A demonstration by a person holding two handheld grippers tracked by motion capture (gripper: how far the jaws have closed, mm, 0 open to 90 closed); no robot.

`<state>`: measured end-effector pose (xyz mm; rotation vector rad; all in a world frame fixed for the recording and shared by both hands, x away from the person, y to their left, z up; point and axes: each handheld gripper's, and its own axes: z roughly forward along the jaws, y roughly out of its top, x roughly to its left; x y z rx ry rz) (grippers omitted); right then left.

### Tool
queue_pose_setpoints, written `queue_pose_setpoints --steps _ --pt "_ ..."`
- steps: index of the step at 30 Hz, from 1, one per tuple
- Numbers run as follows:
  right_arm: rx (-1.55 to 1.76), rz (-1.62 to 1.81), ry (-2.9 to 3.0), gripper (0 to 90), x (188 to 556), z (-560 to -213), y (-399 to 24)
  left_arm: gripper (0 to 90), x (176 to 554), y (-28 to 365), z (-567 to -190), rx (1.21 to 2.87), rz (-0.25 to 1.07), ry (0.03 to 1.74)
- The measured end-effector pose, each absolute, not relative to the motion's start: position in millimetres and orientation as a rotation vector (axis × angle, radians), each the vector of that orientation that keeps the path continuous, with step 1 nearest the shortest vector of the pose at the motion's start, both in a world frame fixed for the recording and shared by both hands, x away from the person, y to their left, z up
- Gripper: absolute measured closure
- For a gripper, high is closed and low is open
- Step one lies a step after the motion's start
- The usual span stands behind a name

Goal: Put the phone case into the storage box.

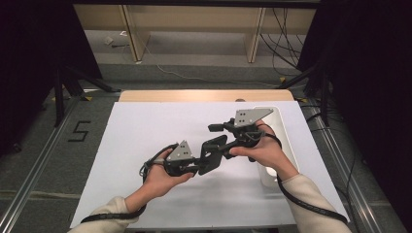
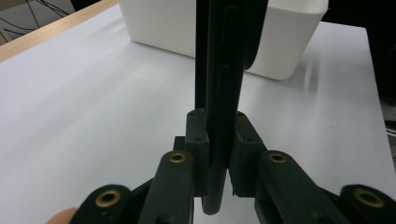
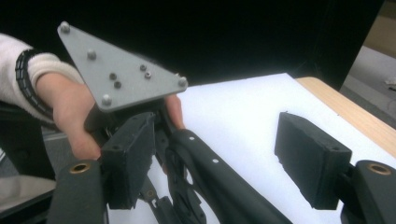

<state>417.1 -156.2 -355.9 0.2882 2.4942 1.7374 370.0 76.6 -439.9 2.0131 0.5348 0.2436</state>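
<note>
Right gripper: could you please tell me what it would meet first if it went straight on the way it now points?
Most likely the left gripper, shut on the flat black plastic piece that already runs between the open fingers of the right gripper; depth is hard to judge.

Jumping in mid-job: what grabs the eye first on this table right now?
A flat black piece held up above the middle of the white table, between the two hands. The left gripper is shut on its edge, while the right gripper stands open, its pads apart beside the piece. Behind them a white bin sits at the table's right side.
</note>
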Motion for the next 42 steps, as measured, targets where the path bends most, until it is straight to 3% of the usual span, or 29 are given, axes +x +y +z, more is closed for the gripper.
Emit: queue_pose_setpoints --steps 8,19,42 --pt "0.396 1.776 2.365 16.7 416.3 -354.8 -162.8 79.9 372.1 81.0 -438.3 1.989 0.286 0.587" --pt "0.56 1.743 2.235 5.0 411.2 -366.5 -169.9 79.9 373.5 85.3 -436.5 1.947 0.34 0.664" --pt "0.718 1.68 2.125 3.2 395.0 -388.7 -173.0 79.8 376.2 88.3 -433.6 1.864 0.442 0.847"
